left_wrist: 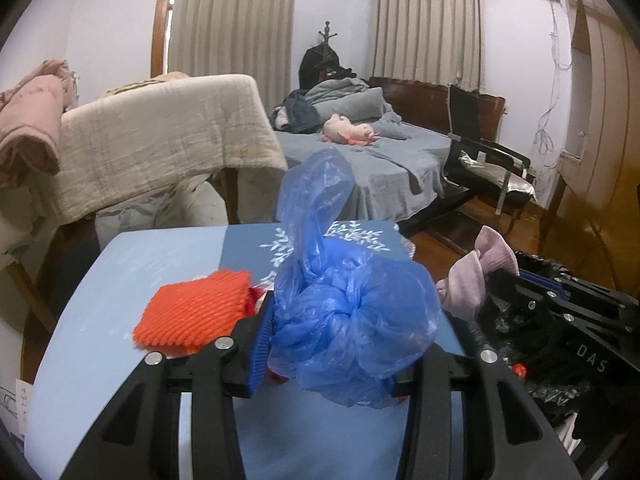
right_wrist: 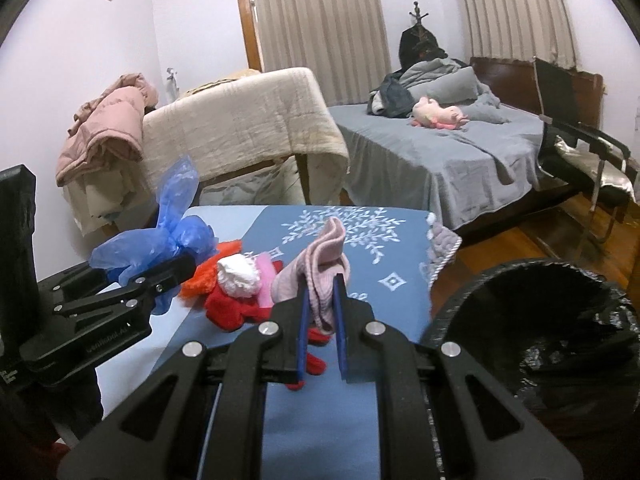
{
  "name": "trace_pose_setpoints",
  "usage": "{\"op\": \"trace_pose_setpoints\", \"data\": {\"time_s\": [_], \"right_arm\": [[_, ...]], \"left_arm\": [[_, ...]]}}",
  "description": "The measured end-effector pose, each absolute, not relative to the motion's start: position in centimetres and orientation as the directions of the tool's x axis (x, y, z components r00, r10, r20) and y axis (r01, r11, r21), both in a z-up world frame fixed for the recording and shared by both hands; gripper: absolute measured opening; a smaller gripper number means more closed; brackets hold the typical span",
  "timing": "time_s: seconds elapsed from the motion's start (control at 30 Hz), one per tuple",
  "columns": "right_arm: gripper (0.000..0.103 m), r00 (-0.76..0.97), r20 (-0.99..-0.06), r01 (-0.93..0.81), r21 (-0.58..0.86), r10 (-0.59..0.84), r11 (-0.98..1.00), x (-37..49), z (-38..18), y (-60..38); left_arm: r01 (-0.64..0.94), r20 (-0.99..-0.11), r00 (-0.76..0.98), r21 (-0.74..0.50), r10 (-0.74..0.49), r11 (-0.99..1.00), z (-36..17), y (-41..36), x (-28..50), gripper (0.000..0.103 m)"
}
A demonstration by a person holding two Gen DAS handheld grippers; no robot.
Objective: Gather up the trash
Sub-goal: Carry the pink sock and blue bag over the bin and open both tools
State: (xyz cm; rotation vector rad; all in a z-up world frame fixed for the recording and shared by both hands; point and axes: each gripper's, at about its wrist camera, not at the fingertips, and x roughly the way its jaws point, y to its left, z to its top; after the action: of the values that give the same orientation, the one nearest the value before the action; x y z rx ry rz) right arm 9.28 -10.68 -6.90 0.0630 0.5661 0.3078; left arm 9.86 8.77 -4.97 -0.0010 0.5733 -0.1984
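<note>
Left claw (left_wrist: 332,344) grips the blue bag (left_wrist: 352,312), right claw (right_wrist: 320,320) pinches the pink cloth (right_wrist: 320,264) (barely); it may slip short of the bin (right_wrist: 540,320) off the worktop's (right_wrist: 380,280) right edge.

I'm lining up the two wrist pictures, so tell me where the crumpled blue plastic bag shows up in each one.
Left wrist view: blue plastic bag fills the lower centre, clamped in the left gripper.
Right wrist view: the bag sits at middle left, above the table.
Shared landmark: the orange foam net lying beside it.
</note>
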Motion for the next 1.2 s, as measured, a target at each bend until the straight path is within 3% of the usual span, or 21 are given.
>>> {"op": "trace_pose_setpoints", "data": {"time_s": [1.2], "right_arm": [[0.011, 0.874, -0.486, 0.062, 0.091, -0.01, 0.994, 4.7, -6.0, -25.6]], "left_arm": [[0.459, -0.496, 0.752, -0.078, -0.434, 0.885, -2.7, -5.6, 10.2, 0.043]]}}
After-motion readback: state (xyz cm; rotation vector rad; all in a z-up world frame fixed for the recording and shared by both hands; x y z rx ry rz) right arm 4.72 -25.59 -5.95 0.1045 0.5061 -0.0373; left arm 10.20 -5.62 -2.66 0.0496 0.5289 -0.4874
